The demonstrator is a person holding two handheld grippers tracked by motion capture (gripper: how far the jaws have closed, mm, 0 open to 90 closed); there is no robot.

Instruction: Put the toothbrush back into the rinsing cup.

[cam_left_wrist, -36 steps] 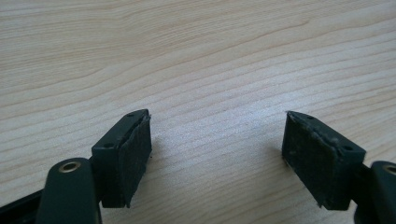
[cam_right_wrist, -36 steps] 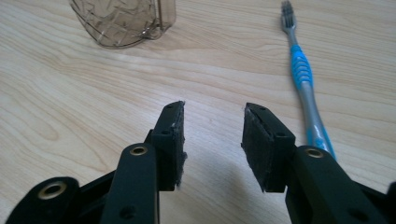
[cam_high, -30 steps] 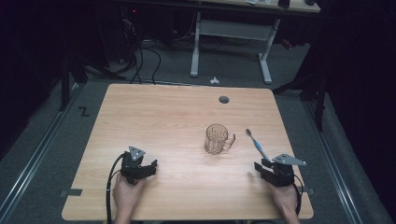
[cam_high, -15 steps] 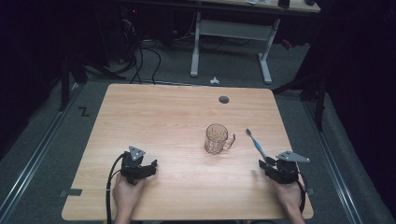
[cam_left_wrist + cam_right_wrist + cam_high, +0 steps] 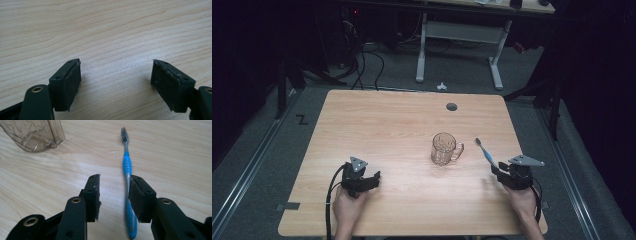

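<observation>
I see a dim room with a light wooden table (image 5: 412,130) in it. Taking the clear glass mug (image 5: 443,149) as my landmark: it stands upright right of the table's middle, handle to the right. My left gripper (image 5: 116,82) sits well to its near left, jaws wide apart over bare wood. My right gripper (image 5: 113,195) lies to its near right, half open, with the blue toothbrush (image 5: 127,167) flat between the pads, close against one, bristles pointing away.

Blue-and-grey toothbrush (image 5: 126,167), clear diamond-patterned glass mug (image 5: 443,149), pale wood-grain table (image 5: 387,130)
</observation>
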